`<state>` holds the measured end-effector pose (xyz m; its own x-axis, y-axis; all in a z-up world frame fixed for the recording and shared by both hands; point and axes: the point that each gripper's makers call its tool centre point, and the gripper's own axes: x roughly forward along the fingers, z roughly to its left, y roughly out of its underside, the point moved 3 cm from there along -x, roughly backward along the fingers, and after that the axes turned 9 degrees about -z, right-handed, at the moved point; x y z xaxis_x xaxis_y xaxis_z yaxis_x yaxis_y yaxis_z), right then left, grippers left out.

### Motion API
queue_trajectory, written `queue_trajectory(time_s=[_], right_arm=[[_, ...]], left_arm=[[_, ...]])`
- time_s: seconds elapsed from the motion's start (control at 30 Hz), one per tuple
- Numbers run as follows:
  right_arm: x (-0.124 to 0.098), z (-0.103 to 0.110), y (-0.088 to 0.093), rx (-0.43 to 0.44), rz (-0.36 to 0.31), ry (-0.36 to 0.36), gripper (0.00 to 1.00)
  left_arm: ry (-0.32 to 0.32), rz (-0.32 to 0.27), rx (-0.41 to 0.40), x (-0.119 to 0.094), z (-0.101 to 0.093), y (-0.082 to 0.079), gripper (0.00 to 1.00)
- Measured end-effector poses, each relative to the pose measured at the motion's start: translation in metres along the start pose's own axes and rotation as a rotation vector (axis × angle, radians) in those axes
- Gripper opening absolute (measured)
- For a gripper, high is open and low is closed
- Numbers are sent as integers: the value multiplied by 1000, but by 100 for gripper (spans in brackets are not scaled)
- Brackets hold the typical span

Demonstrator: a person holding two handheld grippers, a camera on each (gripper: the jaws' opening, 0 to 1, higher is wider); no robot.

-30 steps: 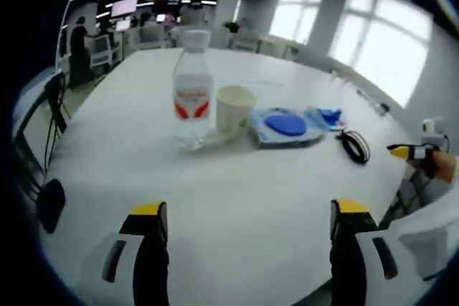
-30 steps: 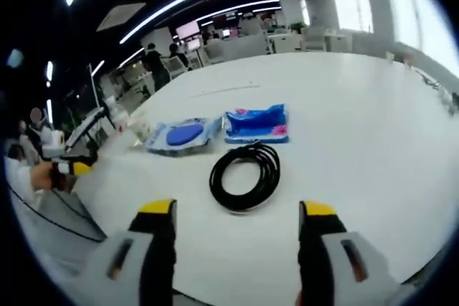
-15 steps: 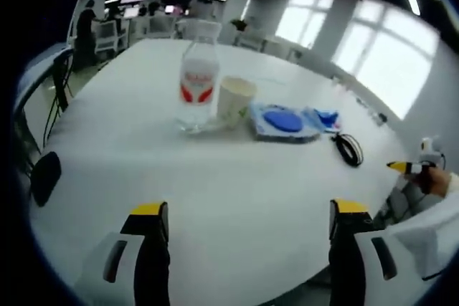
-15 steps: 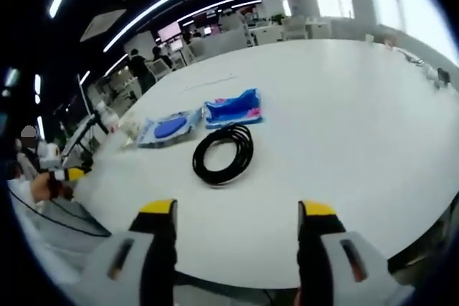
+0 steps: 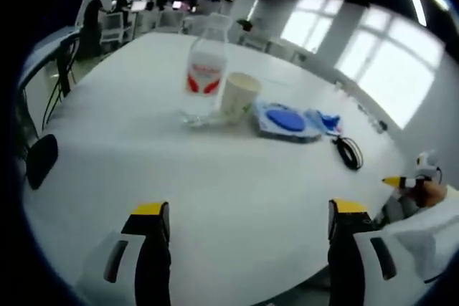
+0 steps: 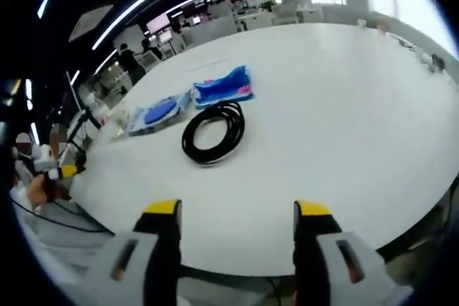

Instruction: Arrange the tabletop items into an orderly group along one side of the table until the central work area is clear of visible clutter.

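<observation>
A clear water bottle (image 5: 206, 74) with a red label stands on the white table (image 5: 143, 155), and a paper cup (image 5: 239, 96) stands right beside it. To their right lie a clear packet with a blue disc (image 5: 285, 120), a blue packet (image 5: 328, 120) and a coiled black cable (image 5: 348, 153). My left gripper (image 5: 242, 214) hangs open near the table's front edge, with nothing between its jaws. In the right gripper view the cable (image 6: 211, 132), the blue packet (image 6: 223, 86) and the disc packet (image 6: 158, 115) lie ahead of my open right gripper (image 6: 236, 213).
Office chairs (image 5: 39, 127) stand by the table's left side. A hand holding the other gripper (image 5: 414, 185) shows at the right edge of the left gripper view, and a hand with the left gripper (image 6: 51, 177) at the left of the right gripper view. Small objects (image 6: 427, 61) lie far right.
Both cameras have drawn back from the table, so the items look smaller and farther. The items themselves have not moved. Both grippers stay open.
</observation>
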<state>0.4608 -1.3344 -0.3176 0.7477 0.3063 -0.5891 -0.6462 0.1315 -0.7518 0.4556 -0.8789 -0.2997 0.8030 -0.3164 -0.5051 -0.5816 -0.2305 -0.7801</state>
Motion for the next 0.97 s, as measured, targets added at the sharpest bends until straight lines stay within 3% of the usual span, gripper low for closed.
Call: queue_trajectory(time_s=[0.97], right_arm=[[2,-3,-1,5,5,21,60]], left_arm=[[14,7,-12,1,-4,-1,88]])
